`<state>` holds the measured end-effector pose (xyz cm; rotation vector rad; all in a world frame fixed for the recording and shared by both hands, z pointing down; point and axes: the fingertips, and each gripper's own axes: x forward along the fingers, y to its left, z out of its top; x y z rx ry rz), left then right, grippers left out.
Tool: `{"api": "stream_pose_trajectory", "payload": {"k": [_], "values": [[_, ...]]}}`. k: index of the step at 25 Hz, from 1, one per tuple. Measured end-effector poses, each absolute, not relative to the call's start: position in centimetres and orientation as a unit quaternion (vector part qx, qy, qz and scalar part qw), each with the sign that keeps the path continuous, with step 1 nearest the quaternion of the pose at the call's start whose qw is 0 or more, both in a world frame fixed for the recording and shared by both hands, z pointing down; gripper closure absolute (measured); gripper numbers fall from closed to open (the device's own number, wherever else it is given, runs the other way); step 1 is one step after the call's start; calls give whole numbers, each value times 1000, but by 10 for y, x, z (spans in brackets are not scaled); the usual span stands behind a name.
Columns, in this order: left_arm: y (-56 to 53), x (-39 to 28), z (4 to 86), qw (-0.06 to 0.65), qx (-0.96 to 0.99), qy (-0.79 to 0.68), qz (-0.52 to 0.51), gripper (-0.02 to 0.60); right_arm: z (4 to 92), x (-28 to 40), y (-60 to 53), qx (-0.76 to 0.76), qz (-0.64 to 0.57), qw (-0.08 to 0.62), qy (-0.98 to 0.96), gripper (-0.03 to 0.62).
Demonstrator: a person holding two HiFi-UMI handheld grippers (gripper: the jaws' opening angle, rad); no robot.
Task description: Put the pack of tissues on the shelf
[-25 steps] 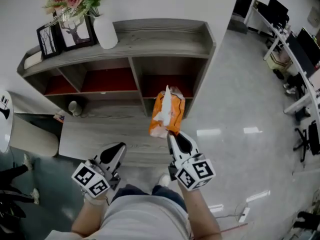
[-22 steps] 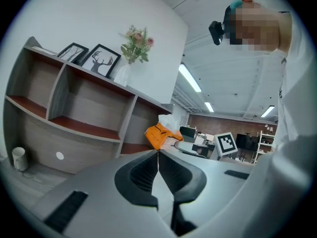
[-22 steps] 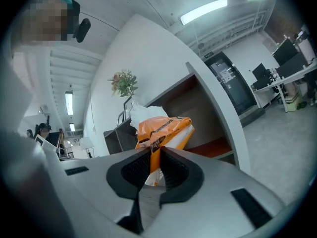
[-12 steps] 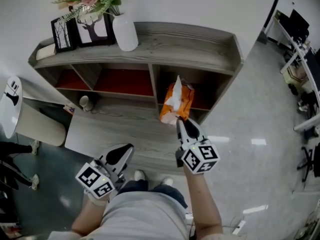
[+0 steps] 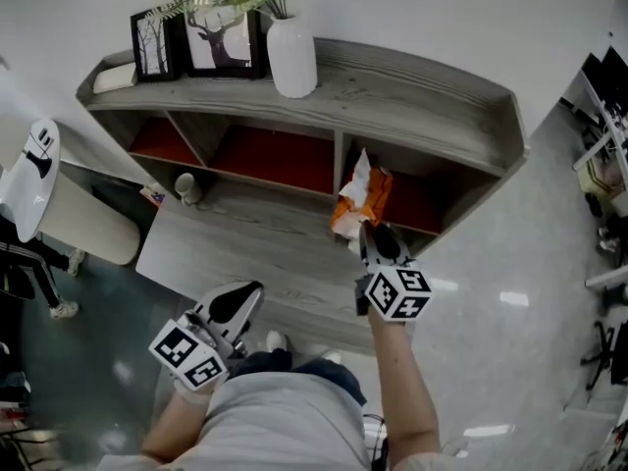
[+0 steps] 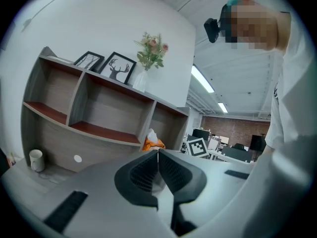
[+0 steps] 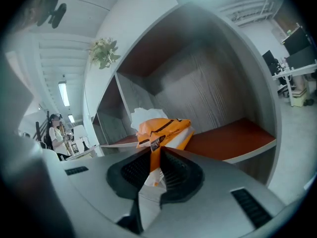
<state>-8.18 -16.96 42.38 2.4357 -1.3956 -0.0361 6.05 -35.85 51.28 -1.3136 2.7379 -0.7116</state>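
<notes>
The orange pack of tissues [image 5: 361,202], with white tissue sticking out of its top, hangs in front of the right compartment of the grey shelf [image 5: 422,101]. My right gripper [image 5: 371,234] is shut on the pack's lower edge. In the right gripper view the pack [image 7: 161,129] is pinched between the jaws of the right gripper [image 7: 156,153], with the compartment's red-brown board [image 7: 233,135] just beyond it. My left gripper [image 5: 250,297] hangs low near the person's body, and in its own view the left gripper [image 6: 158,152] is shut and empty. The pack [image 6: 152,143] shows small past it.
A white vase of flowers [image 5: 292,57] and two picture frames [image 5: 201,39] stand on the shelf top. A small cup [image 5: 185,185] sits on the low ledge [image 5: 245,248]. A white round object [image 5: 34,165] stands at left. Office desks [image 5: 608,135] lie at right. A person [image 7: 57,133] stands far off.
My right gripper has carried the pack forward and up, closer to the right compartment's opening. The left gripper has stayed low and shut.
</notes>
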Motion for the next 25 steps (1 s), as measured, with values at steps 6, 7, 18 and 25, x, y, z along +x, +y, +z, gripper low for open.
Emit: {"api": "stream_pose_trajectory", "payload": {"k": [6,7,18,25], "values": [[-170,-91,429,171,847,-504,-13,565,530,60,-378,-437,-235,1,868,543],[-170,-92,429,171,846,-505,-13,565,531,61,-381,-439,-236,2,867,543],[-175,-92,430,171,845,-506,-15,565,532,64,-387,-445,-237,9,864,539],[-177,-92,428,171,849,-500,-20,565,530,69,-387,-459,-241,10,855,419]]}}
